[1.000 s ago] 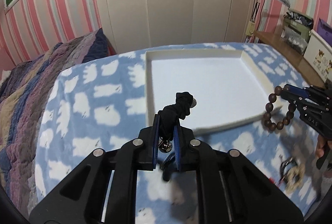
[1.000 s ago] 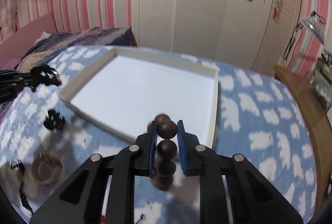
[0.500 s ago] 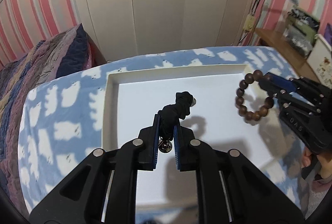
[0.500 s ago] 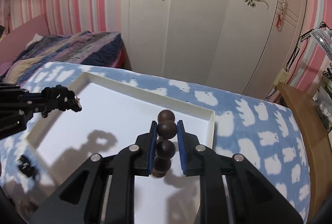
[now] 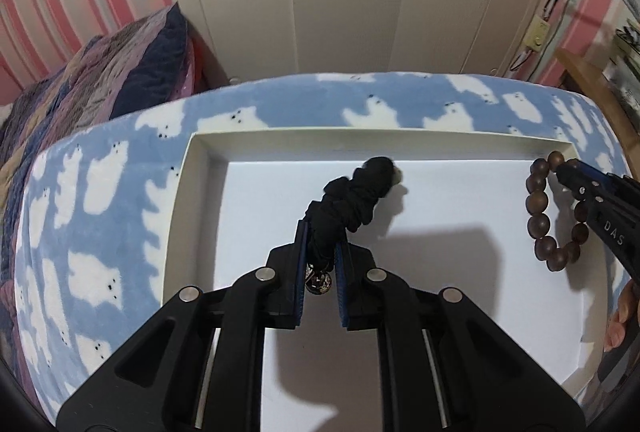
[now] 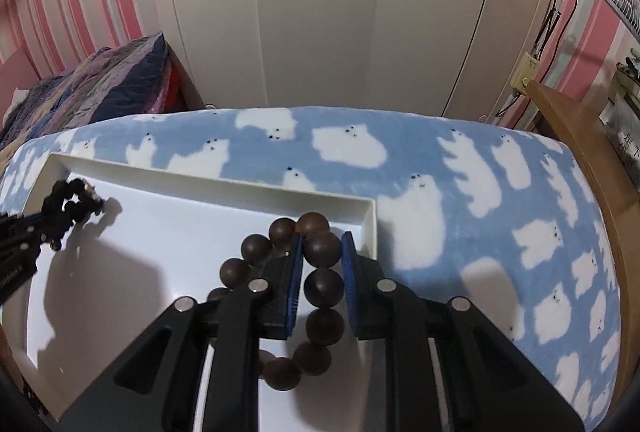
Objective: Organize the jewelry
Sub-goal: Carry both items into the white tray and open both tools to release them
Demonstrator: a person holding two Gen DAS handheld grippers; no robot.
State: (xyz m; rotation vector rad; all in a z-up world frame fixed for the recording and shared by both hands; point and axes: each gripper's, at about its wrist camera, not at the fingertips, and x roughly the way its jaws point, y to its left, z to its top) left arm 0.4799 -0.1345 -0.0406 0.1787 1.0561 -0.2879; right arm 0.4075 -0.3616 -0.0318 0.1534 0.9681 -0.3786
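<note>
Over the white tray, the left tool gripped a black scrunchie; the right tool clamped a wooden bead bracelet.

Shallow white rectangular tray on blue fleece blanket with white bear shapes. Above tray, left: black fabric hair tie; right, near far corner: dark wooden bead bracelet. Behind: cream panelled wardrobe.
</note>
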